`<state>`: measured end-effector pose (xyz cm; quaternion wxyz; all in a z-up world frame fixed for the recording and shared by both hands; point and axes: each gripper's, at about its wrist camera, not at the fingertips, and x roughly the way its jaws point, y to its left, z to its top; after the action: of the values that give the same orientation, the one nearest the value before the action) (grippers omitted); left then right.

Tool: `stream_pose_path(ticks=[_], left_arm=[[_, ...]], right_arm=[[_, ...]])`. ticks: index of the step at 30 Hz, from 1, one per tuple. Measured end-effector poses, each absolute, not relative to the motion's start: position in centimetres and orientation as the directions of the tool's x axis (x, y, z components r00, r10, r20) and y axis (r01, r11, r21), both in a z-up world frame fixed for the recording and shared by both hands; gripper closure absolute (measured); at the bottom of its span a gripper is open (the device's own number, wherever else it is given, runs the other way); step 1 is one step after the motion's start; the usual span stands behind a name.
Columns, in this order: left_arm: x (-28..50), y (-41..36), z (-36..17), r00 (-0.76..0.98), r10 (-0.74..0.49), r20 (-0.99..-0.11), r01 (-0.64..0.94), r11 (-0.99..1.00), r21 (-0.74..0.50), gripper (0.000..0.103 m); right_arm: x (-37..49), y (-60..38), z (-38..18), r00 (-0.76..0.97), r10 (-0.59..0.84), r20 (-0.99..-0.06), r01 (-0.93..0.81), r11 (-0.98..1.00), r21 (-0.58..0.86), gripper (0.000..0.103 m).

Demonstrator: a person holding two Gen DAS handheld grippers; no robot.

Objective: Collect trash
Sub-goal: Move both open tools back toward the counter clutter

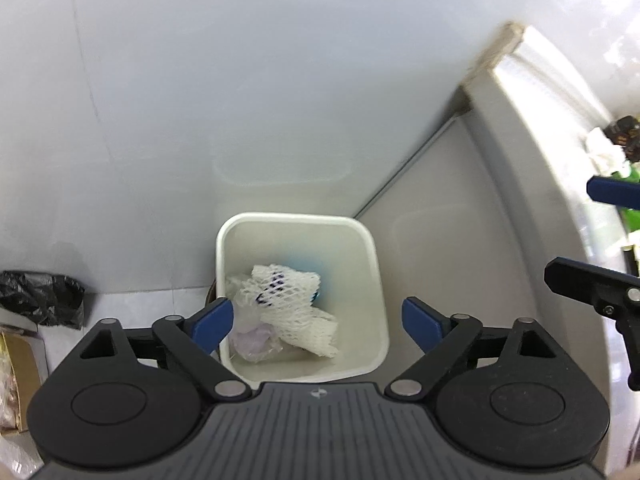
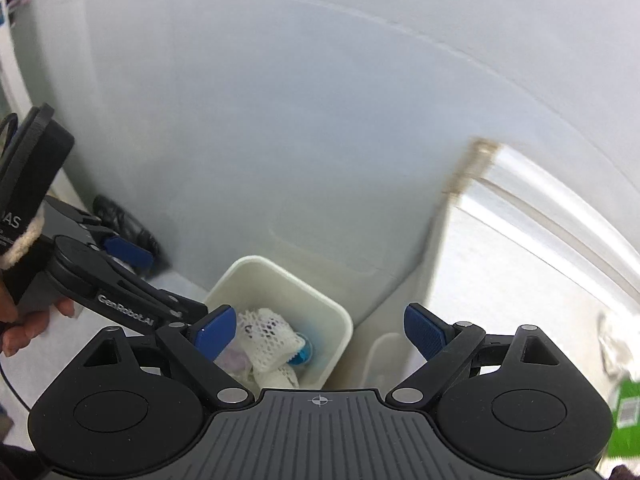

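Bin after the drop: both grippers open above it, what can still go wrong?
1. The foam net is springy and piled loosely on the plastic wrap; it may rebound toward the white bin's rim as more lands on it.
2. The left gripper and right gripper hover close together over the bin and could clash.
3. The table edge stands close beside the bin; a swing back could clip it.

You're in a plain indoor corner, likely a home: pale wall (image 1: 240, 80), white bin (image 1: 372, 280) on the floor, counter (image 1: 540, 160) edge at 3 o'clock.
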<state>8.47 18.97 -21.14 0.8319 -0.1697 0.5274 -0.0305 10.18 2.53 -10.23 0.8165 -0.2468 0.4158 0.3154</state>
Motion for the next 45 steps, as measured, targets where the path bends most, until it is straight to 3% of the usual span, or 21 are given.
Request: stream_pose_path(ticks=[7,24,38,45], left_arm=[[8.6,17.1,-17.7,0.488,-0.238,-0.840,-0.065,0.950,-0.307,0.004],[11.3,9.2,-11.4,0.553,-0.310,-0.774,0.115,0.948,-0.297,0.002],[15.8,-0.2,-10.5,0.545,-0.365,-0.754,0.283,0.927,-0.245,0.002],[18.7,-5.0,-11.3,0.546,-0.395,-0.739,0.405,0.896,-0.179,0.002]], right_arm=[[10.3,-2.7,-8.2,0.524,0.301,-0.797,-0.608,0.787,-0.103,0.010],[10.1,-16.4,-6.1,0.674,0.160,-0.722,-0.249,0.968,-0.018,0.010],[10.3,-30.6,-6.0,0.724,-0.047,-0.688,0.108,0.993,0.045,0.010],[11.3,-34.4,-7.5,0.709,-0.093,-0.699,0.184,0.981,0.057,0.008]])
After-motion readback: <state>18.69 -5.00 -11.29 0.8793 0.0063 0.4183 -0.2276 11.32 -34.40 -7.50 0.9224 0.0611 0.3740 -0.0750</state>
